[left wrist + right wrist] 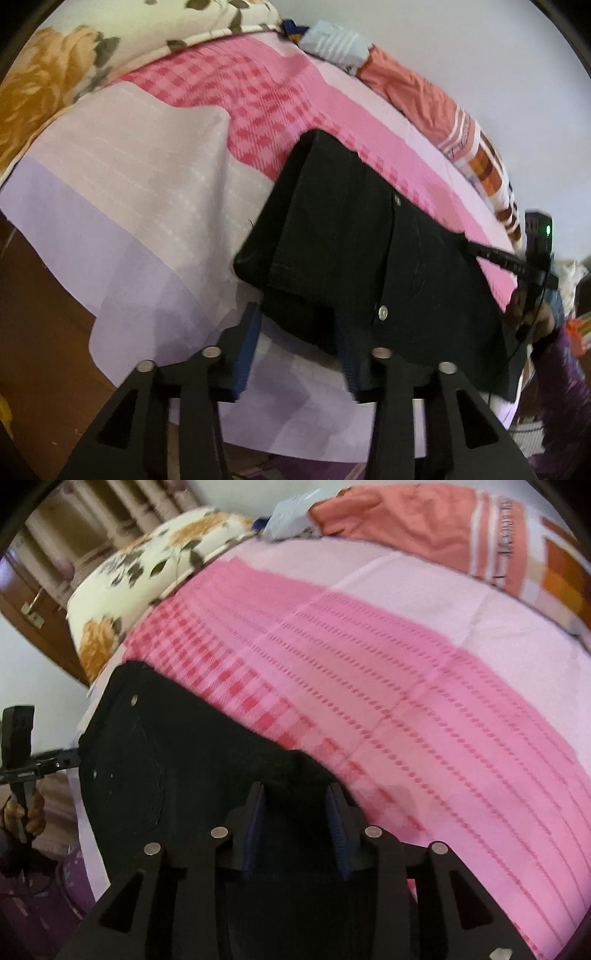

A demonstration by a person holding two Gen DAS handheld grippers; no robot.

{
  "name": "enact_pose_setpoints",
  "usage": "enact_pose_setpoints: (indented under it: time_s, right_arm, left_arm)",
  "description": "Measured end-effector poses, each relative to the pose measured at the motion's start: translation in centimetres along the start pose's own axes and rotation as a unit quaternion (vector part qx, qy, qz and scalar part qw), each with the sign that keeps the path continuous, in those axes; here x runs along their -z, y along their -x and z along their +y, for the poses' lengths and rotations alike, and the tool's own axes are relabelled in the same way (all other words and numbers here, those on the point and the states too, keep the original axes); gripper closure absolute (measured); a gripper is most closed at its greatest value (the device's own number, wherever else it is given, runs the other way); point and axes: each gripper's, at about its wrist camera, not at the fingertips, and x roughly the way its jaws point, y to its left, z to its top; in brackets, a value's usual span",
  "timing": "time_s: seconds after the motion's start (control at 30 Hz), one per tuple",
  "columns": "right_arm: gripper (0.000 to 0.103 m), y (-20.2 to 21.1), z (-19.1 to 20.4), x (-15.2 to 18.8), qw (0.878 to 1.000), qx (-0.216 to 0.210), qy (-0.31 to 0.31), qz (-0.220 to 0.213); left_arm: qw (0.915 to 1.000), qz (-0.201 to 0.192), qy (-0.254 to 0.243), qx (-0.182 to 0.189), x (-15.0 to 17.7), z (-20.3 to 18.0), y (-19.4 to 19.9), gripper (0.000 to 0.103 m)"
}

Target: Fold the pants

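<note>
Gripping nothing: left claw [295, 343] and right claw [297, 827] both part-open over the pants [351, 236]; near edge could slip out, undoing the fold.

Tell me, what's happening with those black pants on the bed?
A person is folding black pants on a bed with a pink and purple sheet, using a hand-held gripper in each hand. The pants already lie folded into a compact shape near the bed's edge. The left hand-held gripper sits at the end with the metal button, its jaws apart with the fabric edge between them. The right hand-held gripper is at the other end, jaws also apart over the cloth. A flowered pillow and an orange cloth lie farther back.
</note>
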Motion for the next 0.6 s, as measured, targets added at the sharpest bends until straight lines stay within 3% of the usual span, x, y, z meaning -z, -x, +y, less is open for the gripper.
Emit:
enact_pose_setpoints:
  time_s: [0.03,0.1,0.17,0.2,0.23,0.33,0.6]
  right_arm:
    - [0.07,-0.4,0.5,0.0,1.0,-0.004,0.01,0.008]
    - [0.072,-1.1,2.1,0.0,0.998,0.026,0.055,0.013]
    - [0.08,-1.2,2.2,-0.3,0.998,0.035,0.055,0.012]
    - [0.085,-1.2,1.9,-0.5,0.998,0.029,0.047,0.008]
    - [0.087,-1.1,1.8,-0.7,0.999,0.026,0.044,0.003]
    - [0.092,-0.9,2.0,-0.5,0.999,0.032,0.035,-0.012]
    - [0.095,0.4,0.9,-0.4,0.996,0.035,-0.016,-0.079]
  left_arm:
    - [0.9998,0.018,-0.009,0.008,0.1,-0.4,-0.5,0.049]
    - [0.9988,0.034,-0.023,0.027,0.5,-1.2,-1.1,0.049]
    - [0.9986,0.013,-0.051,0.011,0.8,-2.1,-0.9,0.051]
    - [0.9982,0.009,-0.06,0.003,0.9,-2.4,-0.9,0.057]
    - [0.9978,0.001,-0.066,-0.004,0.7,-2.6,-0.8,0.071]
    - [0.9979,-0.016,-0.063,-0.001,0.4,-2.6,-0.2,0.078]
    - [0.9948,-0.065,-0.078,-0.011,-0.9,-3.8,1.1,0.081]
